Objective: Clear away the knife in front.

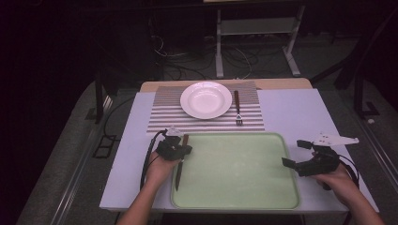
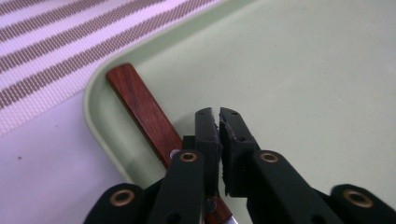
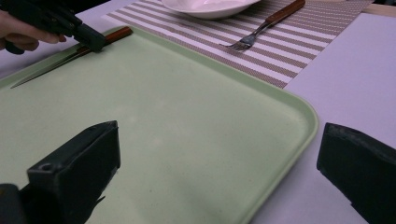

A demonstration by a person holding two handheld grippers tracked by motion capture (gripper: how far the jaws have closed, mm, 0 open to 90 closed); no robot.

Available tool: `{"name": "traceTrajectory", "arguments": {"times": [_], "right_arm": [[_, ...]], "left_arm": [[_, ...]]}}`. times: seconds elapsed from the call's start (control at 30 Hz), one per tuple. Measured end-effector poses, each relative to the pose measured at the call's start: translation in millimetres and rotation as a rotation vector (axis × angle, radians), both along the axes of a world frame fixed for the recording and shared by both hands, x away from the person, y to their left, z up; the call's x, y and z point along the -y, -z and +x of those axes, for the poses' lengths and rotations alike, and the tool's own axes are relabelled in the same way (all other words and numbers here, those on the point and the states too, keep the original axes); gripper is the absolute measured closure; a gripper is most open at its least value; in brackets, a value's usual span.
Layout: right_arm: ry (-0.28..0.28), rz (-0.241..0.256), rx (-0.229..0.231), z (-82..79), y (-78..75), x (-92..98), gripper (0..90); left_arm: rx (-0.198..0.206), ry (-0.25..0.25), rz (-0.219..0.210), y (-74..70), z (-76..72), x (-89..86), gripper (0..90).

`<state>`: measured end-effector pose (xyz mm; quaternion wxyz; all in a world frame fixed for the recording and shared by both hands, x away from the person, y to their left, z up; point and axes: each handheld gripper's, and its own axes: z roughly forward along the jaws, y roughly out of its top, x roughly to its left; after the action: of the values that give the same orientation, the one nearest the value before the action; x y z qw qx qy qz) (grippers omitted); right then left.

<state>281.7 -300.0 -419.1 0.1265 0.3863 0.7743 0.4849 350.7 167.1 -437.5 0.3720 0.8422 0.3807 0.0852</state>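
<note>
One knife (image 1: 180, 164) is seen on the left edge of the tray (image 1: 244, 197), lying along it, its brown wooden handle (image 2: 142, 112) towards the far corner and its thin dark blade towards the near side. The handle is flat, smooth and reddish, with a small metal rivet. The left gripper (image 1: 179, 151) is placed over the handle, and its two black jaws are pressed almost together, with only a narrow slit between their ribbed pads. Whether the knife is pinched between them cannot be told.

The tray is pale green, matte, rectangular with rounded corners and a low raised rim. The right gripper (image 1: 294, 153) is held at the right edge of the tray, its jaws spread wide, with nothing between them.

Behind the tray, one woven mat (image 1: 164, 117) with brown and white stripes is laid. On it one round white plate (image 1: 206, 99) of glossy material is set, and to its right one fork (image 1: 238, 108) with a wooden handle and metal prongs.
</note>
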Motion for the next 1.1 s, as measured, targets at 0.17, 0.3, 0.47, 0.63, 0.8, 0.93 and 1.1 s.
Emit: {"name": "traceTrajectory", "arguments": {"times": [0.17,0.3,0.47,0.63,0.8,0.93,1.1], "right_arm": [[-0.001,0.004,0.003,-0.2,-0.6,0.0,0.0],[-0.002,0.003,0.004,-0.4,-0.9,-0.6,0.0],[-0.004,0.0,0.008,-1.2,-1.2,-1.2,0.0],[-0.004,0.001,0.009,-1.8,-1.4,-1.3,0.0],[-0.005,0.001,0.009,-1.8,-1.3,-1.3,0.0],[-0.007,0.004,0.01,-2.0,-1.4,-1.0,0.0],[-0.013,0.008,0.014,-3.3,-2.3,-0.5,0.0]], "left_arm": [[0.048,0.004,-0.057,-10.4,-3.9,-6.3,72.8],[0.085,0.011,-0.086,-18.7,-7.2,-12.1,66.6],[0.122,0.021,-0.127,-28.3,-11.0,-17.3,55.2],[0.151,0.044,-0.17,-38.9,-18.0,-22.3,44.1],[0.18,0.08,-0.208,-48.8,-27.0,-25.4,33.7],[0.197,0.101,-0.212,-52.6,-33.8,-26.9,24.8],[0.21,0.095,-0.217,-53.3,-40.7,-32.3,15.8]]}}
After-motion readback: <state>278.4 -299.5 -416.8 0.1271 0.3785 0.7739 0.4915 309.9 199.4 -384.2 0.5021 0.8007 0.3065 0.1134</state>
